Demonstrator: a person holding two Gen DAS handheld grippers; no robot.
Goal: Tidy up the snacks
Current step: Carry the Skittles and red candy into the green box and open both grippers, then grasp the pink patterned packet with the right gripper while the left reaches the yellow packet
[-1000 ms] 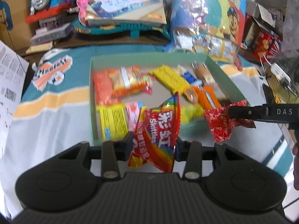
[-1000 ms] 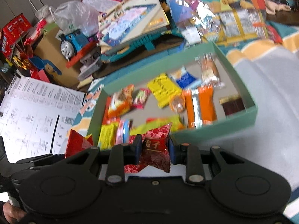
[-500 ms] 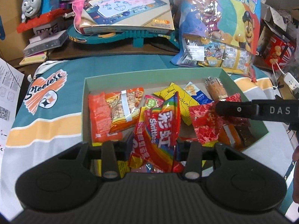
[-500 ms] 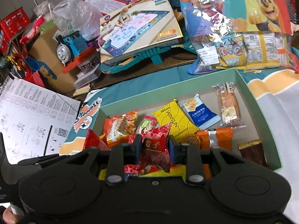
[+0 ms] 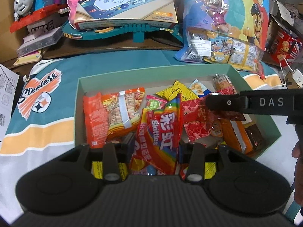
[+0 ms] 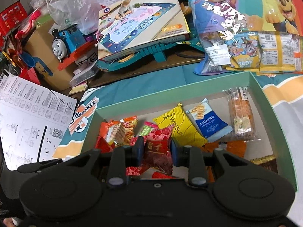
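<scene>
My left gripper (image 5: 155, 147) is shut on a red rainbow Skittles bag (image 5: 161, 130), held upright over the near part of the green box (image 5: 151, 71). My right gripper (image 6: 155, 151) is shut on a red patterned snack packet (image 6: 158, 151), also over the box. In the left wrist view that packet (image 5: 197, 121) hangs from the right gripper's finger (image 5: 227, 103), which reaches in from the right. Several snacks lie in the box: an orange cracker pack (image 5: 121, 111), a yellow packet (image 6: 178, 124), a blue-white packet (image 6: 208, 123) and a clear-wrapped bar (image 6: 241, 113).
The box sits on a teal, orange and white cloth (image 5: 47, 102). Behind it are a toy train (image 5: 28, 1), a drawing-mat box (image 5: 125, 1) and a large cartoon snack bag (image 5: 227, 22). A printed sheet (image 6: 28, 121) lies to the left.
Both grippers have moved forward from the box's near edge to over its inside, each still holding its packet. The box now fills more of both views.
</scene>
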